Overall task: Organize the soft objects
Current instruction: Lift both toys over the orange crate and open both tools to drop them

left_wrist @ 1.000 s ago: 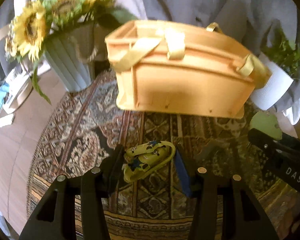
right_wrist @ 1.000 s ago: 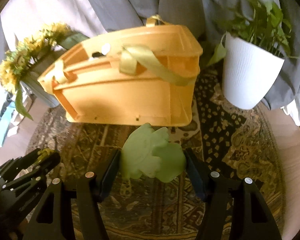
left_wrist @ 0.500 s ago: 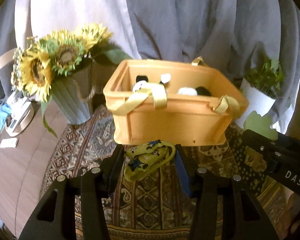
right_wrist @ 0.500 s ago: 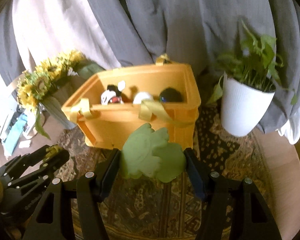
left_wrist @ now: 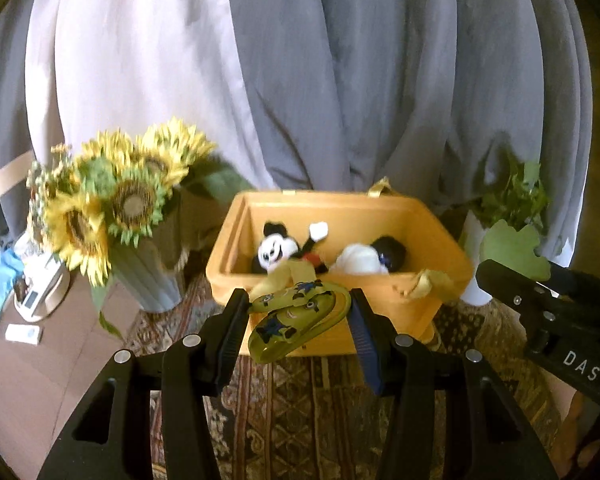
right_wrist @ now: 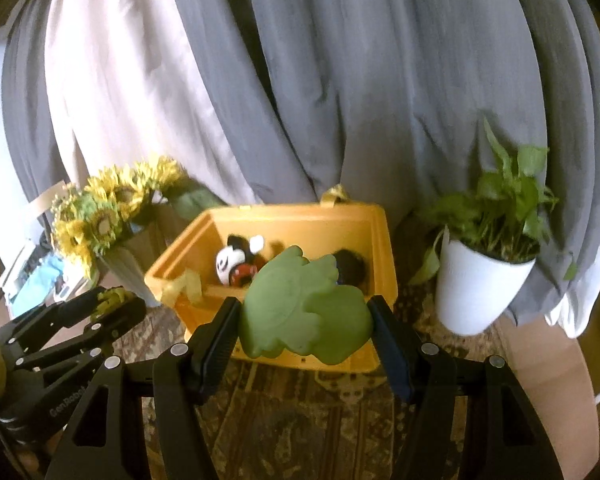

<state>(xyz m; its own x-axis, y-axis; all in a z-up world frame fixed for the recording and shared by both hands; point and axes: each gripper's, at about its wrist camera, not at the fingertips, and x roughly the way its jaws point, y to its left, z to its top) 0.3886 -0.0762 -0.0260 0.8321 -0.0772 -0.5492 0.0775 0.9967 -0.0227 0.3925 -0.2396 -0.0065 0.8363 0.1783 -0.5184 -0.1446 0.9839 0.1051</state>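
An orange basket [left_wrist: 436,224] stands on the patterned rug, also in the right wrist view [right_wrist: 382,240]. Inside lie a black-and-white mouse plush [left_wrist: 278,246] and a white-and-black plush [left_wrist: 374,258]. My left gripper [left_wrist: 296,316] is shut on a yellow cartoon-print soft pouch [left_wrist: 296,318], held in the air just in front of the basket's near wall. My right gripper [right_wrist: 302,312] is shut on a green soft toy [right_wrist: 304,310], held in front of the basket's near rim. The right gripper with the green toy [left_wrist: 512,246] shows at the right of the left wrist view.
A vase of sunflowers [left_wrist: 112,208] stands left of the basket. A white pot with a green plant [right_wrist: 484,276] stands to its right. Grey and white curtains [left_wrist: 340,80] hang behind. Small items [left_wrist: 24,332] lie on the wooden surface at far left. The patterned rug [left_wrist: 308,408] lies below.
Both grippers have risen with their toys and tilted up. The basket now sits lower and farther in view, with its inside and the plush toys visible.
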